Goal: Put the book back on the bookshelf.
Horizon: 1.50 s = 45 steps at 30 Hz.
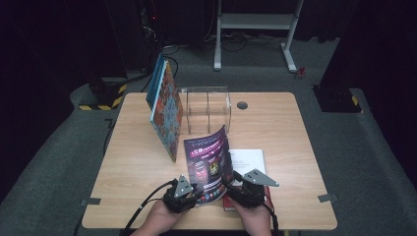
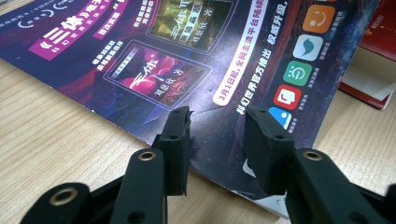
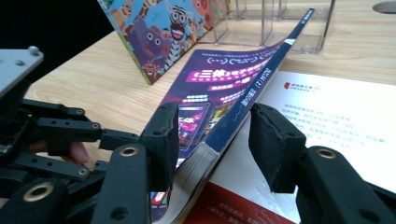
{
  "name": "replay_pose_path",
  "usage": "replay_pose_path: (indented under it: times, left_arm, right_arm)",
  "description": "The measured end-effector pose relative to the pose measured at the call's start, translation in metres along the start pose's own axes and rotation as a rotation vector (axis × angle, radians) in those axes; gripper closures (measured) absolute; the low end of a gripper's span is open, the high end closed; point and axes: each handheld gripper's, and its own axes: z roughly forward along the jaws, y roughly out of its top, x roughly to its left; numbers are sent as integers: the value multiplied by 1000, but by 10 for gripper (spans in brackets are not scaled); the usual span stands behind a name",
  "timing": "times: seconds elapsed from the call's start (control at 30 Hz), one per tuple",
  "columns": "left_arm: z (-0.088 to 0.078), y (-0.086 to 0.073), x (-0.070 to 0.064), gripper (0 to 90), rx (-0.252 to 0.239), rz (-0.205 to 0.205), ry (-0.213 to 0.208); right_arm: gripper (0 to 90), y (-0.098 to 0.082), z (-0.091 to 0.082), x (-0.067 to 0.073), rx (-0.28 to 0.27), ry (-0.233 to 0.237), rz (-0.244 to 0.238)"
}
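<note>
Propped up near the front edge of the bench [image 1: 137, 167], curving away from the person: a thick purple magazine [image 1: 209, 160]. Flanked at its lower corners by the left tool [image 1: 193, 192] and the right tool [image 1: 231, 184].

Reads "三体" in white on a magenta band near the top of the cover, and again on two small framed pictures lower down. Carries a pink strip beginning "3月1日起", with a row of coloured app icons beside it.

Seen from the left tool [image 2: 217, 126]: half-wide, both tips set against the cover's lower edge, a small crease at one tip. Cannot tell whether pinching or only resting there.

Seen from the right tool [image 3: 212, 126]: half-wide, straddling the spine, one pad against the cover. Cannot tell whether the other pad presses.

Under the magazine's right side: a white sheet [image 1: 248, 160] of print too small to read, lying on a red book [image 1: 228, 202].

Farther back: a picture book [image 1: 164, 110] with cartoon animals, a zebra among them, leaning on a clear rack [image 1: 209, 108].
</note>
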Motion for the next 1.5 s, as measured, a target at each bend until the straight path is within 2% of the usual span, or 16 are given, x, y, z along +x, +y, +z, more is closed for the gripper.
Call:
replay_pose_path:
  times: [0.43,0.67,0.83,0.93,1.1,1.23,1.4,1.5]
  left_arm:
    - [0,0,1,602,2,-16,-6]
    - [0,0,2,586,2,-18,-4]
    - [1,2,4,554,14,-39,-4]
    - [3,5,7,523,17,-50,39]
    - [9,9,18,520,20,-80,120]
    - [11,11,21,510,25,-87,120]
    - [12,13,20,607,31,-62,78]
    - [12,12,22,610,30,-60,63]
  right_arm:
    - [684,-3,-3,-3,1,-31,-5]
    - [727,-7,-7,0,-7,-47,-22]
    - [745,-11,-12,2,-10,-49,-18]
    - [742,-15,-15,5,-4,-51,-23]
    - [743,-22,-18,11,9,-38,-22]
    - [737,-25,-20,15,16,-44,-27]
    - [688,-28,-22,12,35,-38,6]
    - [671,-28,-23,11,37,-30,15]
